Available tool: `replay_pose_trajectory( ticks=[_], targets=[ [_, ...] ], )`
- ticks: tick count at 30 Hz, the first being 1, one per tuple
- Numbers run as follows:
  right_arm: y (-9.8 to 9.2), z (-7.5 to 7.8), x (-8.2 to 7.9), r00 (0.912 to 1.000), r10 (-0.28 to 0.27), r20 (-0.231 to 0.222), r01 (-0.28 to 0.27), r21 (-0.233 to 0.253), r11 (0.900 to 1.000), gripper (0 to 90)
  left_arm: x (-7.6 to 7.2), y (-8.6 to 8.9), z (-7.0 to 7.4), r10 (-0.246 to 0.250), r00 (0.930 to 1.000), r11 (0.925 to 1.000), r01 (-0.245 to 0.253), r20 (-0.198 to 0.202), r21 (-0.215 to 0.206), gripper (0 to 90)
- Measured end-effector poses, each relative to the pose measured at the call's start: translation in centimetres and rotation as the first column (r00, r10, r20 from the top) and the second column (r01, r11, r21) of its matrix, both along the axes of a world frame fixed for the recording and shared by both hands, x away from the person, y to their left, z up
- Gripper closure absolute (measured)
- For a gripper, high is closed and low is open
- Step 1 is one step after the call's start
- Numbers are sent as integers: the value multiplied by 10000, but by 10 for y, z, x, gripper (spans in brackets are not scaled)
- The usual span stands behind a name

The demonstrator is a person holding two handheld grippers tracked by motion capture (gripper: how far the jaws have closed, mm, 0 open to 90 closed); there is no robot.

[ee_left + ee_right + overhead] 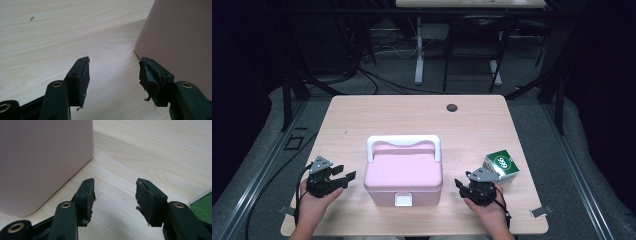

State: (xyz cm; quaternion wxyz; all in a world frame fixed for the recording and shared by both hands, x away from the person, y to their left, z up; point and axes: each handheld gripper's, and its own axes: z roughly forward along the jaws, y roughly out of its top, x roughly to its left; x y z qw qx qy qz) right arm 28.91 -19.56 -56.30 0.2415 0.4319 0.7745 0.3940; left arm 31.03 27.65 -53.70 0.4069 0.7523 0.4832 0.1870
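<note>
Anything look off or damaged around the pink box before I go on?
The pads on both grippers look worn: ragged, torn edges on the left gripper and right gripper. The pink box sits square and closed; the green carton stands tilted on an edge.

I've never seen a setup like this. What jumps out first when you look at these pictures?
A pink box with a white handle and white front latch sits closed at the middle of the wooden table, near the front edge. On either side a hand holds a black tool, the left gripper and the right gripper, both with jaws open and holding nothing. A small green and white carton stands just behind the right one.
</note>
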Motion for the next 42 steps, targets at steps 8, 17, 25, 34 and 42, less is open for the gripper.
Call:
replay_pose_trajectory(
  ticks=[8, 17, 25, 34, 42],
  targets=[
    [-4, 2, 1, 9998, -189, 9, 188, 419, 9989, 509, 3, -2, 2, -108, 9993, 9997, 99, -357, -244, 456],
    [-5, 8, -2, 9997, -241, -73, 247, 926, 9954, 589, -5, -1, 11, -175, 9996, 9979, 162, -209, -632, 560],
    [-1, 13, -6, 9998, -204, 87, 193, 1081, 9939, 664, -8, -8, 16, -394, 9992, 9963, 389, -57, -770, 756],
    [6, 18, -11, 10000, -52, 4, 51, 1327, 9911, 797, -22, -30, 13, -1016, 9943, 9943, 1004, -317, -371, 900],
    [20, 18, -12, 9997, 235, 40, -238, 1298, 9913, 823, -23, -43, 11, -1312, 9901, 9904, 1287, -503, -499, 900]
  ],
)
